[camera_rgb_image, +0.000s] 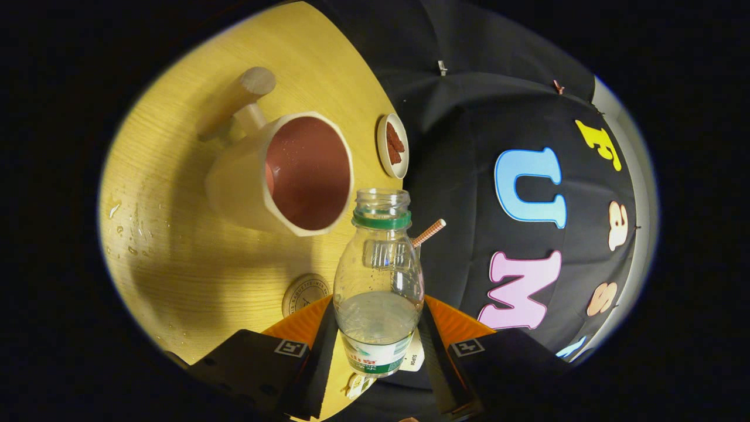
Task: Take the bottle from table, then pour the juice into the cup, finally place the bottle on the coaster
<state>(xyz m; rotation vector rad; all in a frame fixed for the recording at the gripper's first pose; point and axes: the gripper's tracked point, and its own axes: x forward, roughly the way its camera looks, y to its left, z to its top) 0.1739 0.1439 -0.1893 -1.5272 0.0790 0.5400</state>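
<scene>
Bottle (378, 275), uncapped and part full of clear liquid, is clamped between both fingers of the hand-held gripper (378, 346), its mouth near the cup (281, 176) on the tabletop (176, 246). Coaster (304, 293) lies just beside the fingers.

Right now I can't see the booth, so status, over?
Fingers shut on bottle, cap off. Cup just beyond, upright. Coaster beside fingers. Nothing blocking.

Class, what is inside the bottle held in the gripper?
Clear liquid sits in the bottle's lower part, between the gripper fingers; above it is empty. Its label hides the bottom.
</scene>
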